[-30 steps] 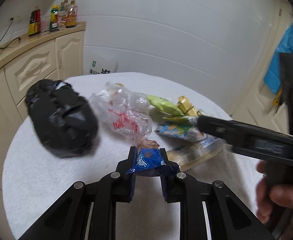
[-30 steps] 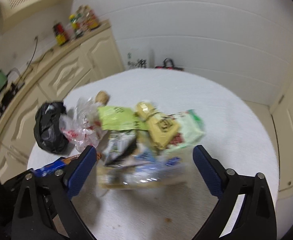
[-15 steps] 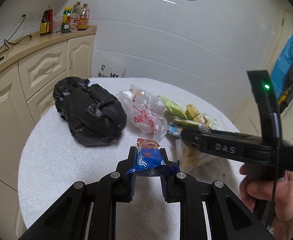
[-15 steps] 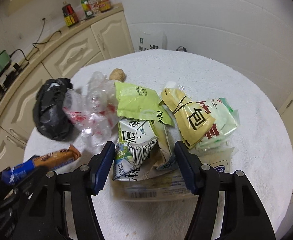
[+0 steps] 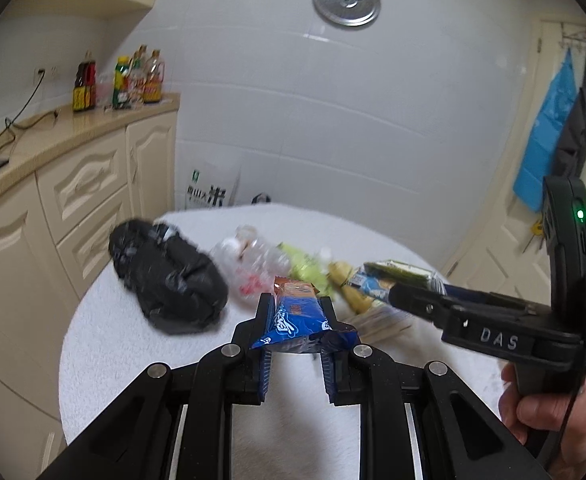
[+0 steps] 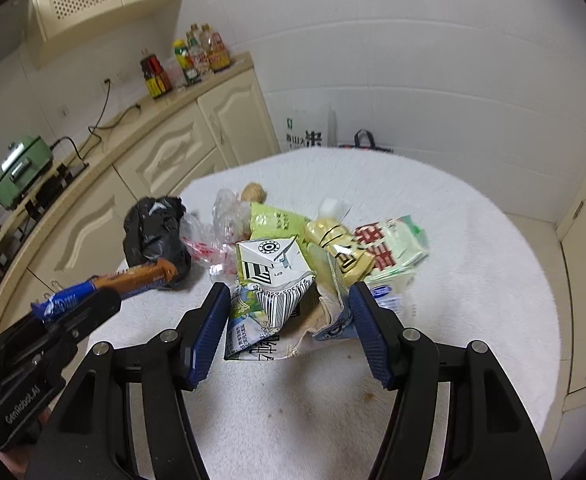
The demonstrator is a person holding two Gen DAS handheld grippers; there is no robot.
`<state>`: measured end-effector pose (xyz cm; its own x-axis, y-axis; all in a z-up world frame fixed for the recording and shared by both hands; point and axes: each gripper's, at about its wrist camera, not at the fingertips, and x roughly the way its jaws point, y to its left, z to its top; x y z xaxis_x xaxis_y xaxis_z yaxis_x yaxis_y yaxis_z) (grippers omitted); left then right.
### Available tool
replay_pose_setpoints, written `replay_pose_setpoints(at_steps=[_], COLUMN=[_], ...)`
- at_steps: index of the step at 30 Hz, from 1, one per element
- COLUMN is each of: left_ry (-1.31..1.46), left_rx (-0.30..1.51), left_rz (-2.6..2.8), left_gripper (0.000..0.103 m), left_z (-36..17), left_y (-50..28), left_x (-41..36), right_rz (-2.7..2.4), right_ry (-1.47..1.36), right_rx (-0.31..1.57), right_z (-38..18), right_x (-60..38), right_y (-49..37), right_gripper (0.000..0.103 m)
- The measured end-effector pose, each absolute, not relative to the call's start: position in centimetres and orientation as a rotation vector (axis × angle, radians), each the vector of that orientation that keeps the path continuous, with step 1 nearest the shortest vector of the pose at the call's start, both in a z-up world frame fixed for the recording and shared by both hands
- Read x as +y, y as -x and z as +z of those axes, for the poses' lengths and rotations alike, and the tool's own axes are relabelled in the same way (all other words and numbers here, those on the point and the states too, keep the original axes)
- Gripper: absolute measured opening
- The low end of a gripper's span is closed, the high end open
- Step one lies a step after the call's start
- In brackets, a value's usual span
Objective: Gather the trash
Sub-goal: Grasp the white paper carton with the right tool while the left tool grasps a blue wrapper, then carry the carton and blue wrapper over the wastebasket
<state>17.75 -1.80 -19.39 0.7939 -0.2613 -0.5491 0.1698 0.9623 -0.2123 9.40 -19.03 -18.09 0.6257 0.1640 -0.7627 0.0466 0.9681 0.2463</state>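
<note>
Black bag (image 5: 167, 277) blurred, perhaps knotted

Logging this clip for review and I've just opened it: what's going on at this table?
A person with a gripper in each hand is clearing litter from a round white-clothed table. The left gripper is shut on a blue and brown snack wrapper, held above the cloth. The right gripper has just closed partway around a crumpled carton with a barcode. A black plastic bag, a clear bag and other packets still lie on the table.
</note>
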Motion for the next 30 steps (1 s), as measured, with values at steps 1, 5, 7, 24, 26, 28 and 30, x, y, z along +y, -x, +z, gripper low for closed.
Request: replay_pose_setpoints(at_steps=[1,5,7,24,26,28,30], left_ry=[0.151,0.133,0.125,0.050,0.043,0.036,0.025], left_rx=[0.600,0.559,0.536,0.452,0.447,0.444,0.442], left_rz=[-0.236,-0.262,-0.274,-0.465,-0.486,-0.514,-0.549], left_gripper=[0.017,0.017,0.017,0.017,0.017,0.017,0.017], left_z=[-18.9,-16.9,-15.8,-10.3,-10.2,-10.0,-9.9], left_y=[-17.5,-16.6,-16.0,-14.2,-14.5,-14.7,-14.8], left_x=[-2.2,-3.6,-4.5,-15.0,-16.2,-17.5,-19.1], right_rz=[0.068,0.062,0.058,-0.052,-0.078,-0.116,-0.155], right_ry=[-0.258,-0.280,-0.287,-0.398,-0.413,-0.419,-0.437], right_rx=[0.884,0.831,0.810,0.619,0.597,0.585,0.567], right_z=[-17.7,-15.8,-15.0,-8.8,-8.2,-8.0,-7.8], right_x=[-19.4,-20.5,-21.0,-30.1,-31.6,-33.3,-35.2], right_y=[-9.1,-7.5,-6.9,1.3,2.4,3.6,5.1], right_gripper=[0.063,0.063,0.063,0.063,0.063,0.063,0.063])
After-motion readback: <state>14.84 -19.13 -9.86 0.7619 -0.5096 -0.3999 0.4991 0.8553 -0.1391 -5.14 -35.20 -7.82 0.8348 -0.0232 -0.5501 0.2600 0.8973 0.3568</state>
